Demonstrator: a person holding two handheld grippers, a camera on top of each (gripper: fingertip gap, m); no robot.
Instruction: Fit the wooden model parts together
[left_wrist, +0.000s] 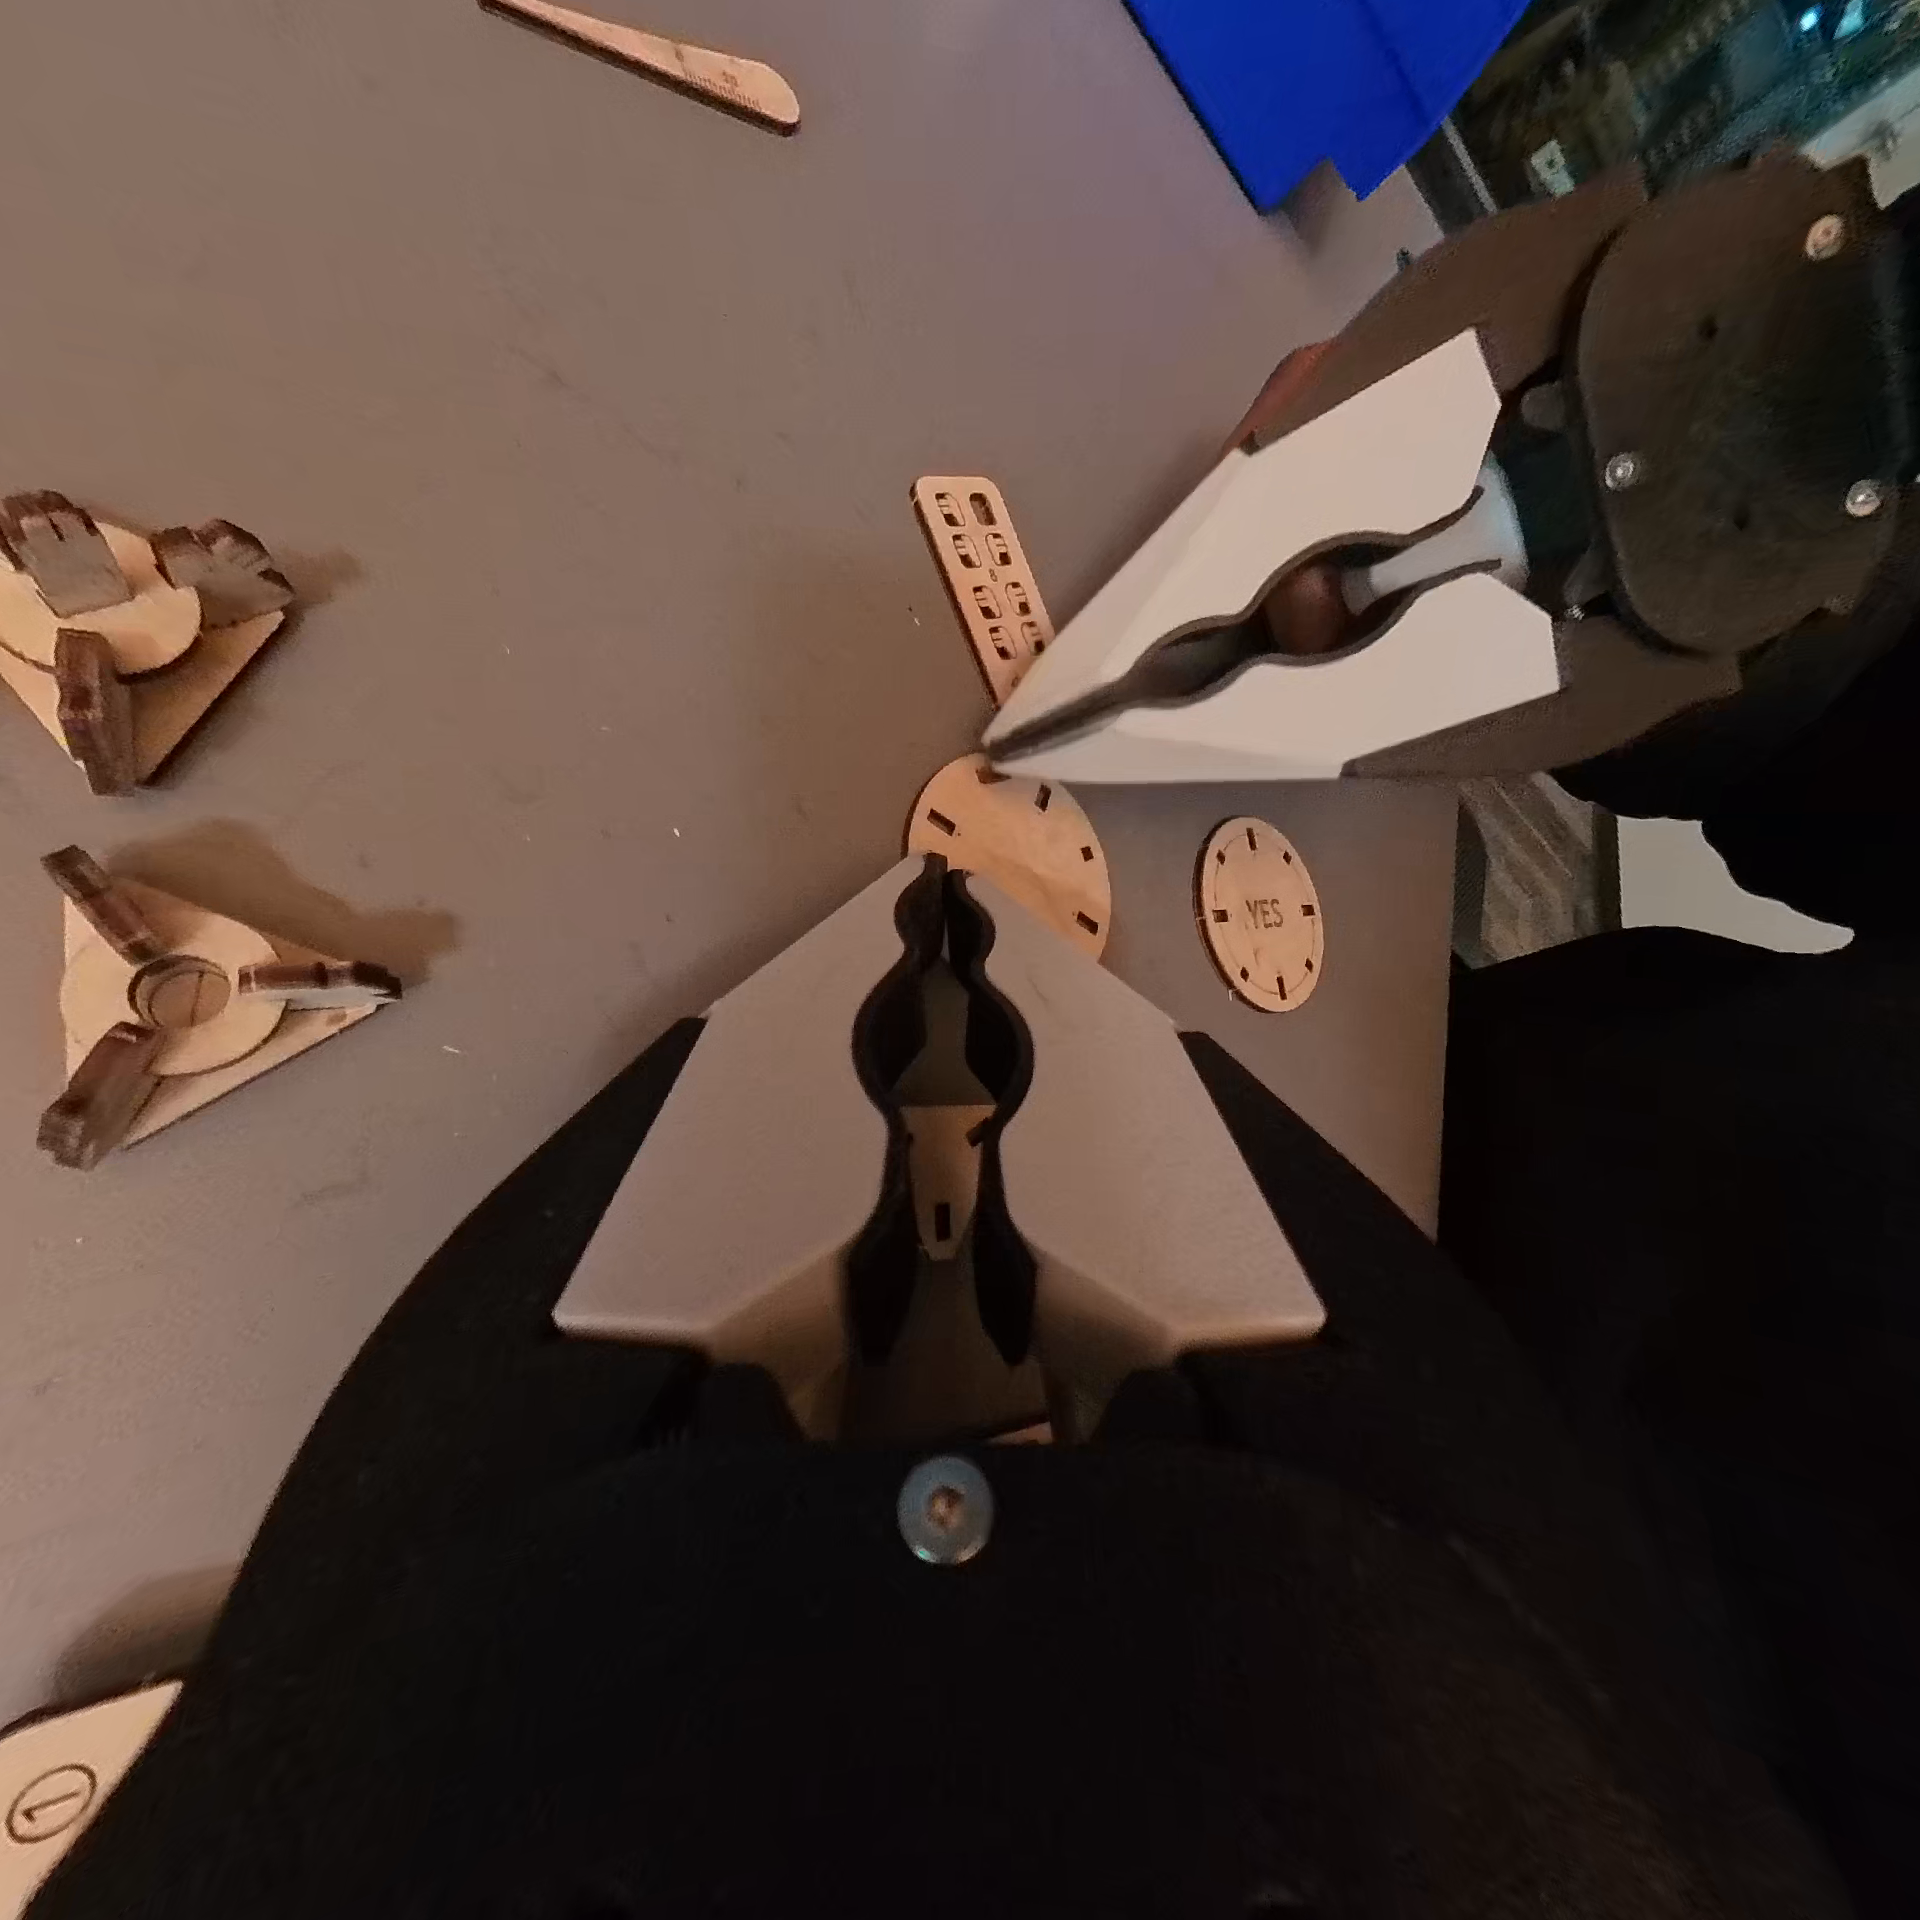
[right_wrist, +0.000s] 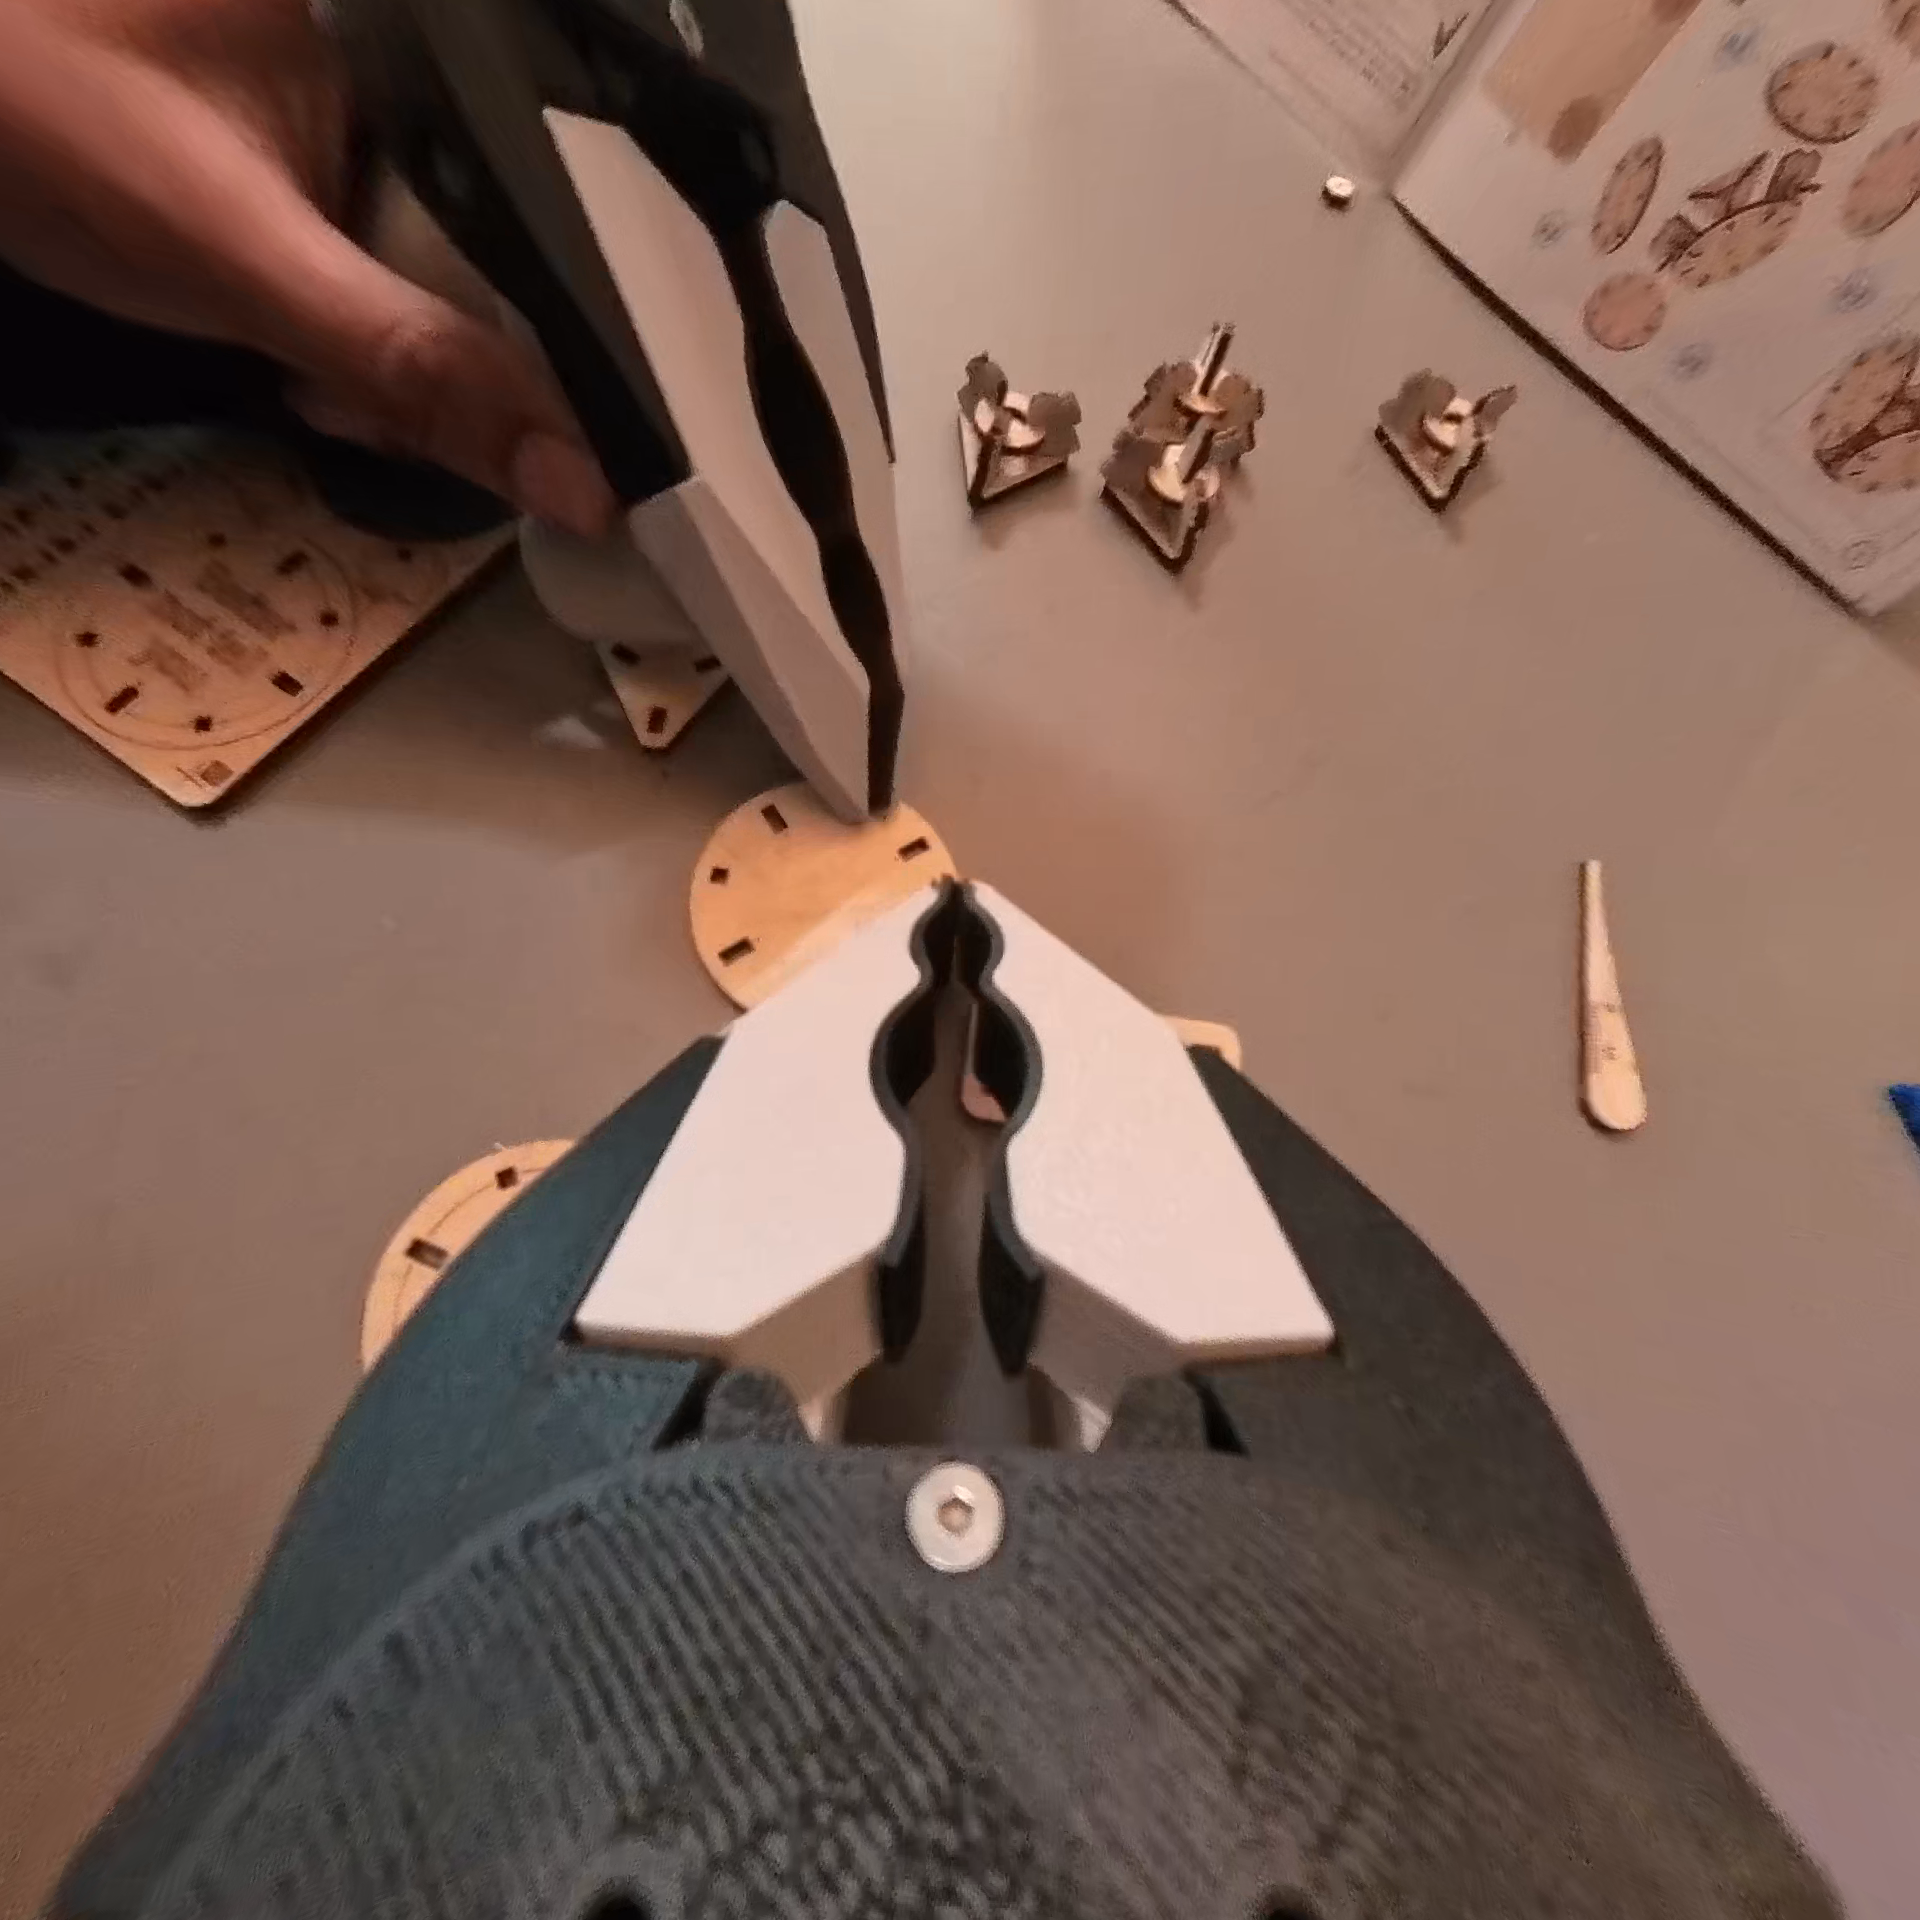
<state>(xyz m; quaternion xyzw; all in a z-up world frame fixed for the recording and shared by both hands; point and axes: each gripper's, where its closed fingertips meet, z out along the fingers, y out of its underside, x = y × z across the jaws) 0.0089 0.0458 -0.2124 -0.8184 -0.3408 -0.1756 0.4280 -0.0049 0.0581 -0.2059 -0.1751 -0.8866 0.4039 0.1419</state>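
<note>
The left gripper (left_wrist: 940, 860) hides part of the slotted wooden disc (left_wrist: 1023, 842). At the desk's (right_wrist: 1247, 727) far corner, a printed sheet (right_wrist: 1704, 260) is blurred and cut off.

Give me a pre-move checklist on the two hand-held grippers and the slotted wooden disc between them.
1. Left hand-held gripper jaws closed: ok.
2. Right hand-held gripper jaws closed: ok.
3. Both tips at the slotted wooden disc, on opposite edges: ok.
4. Disc flat on the grey table: ok.
5. Tips actually pressing the disc: cannot tell.
6. Second disc lies apart from the first, not overlapping: ok.
</note>
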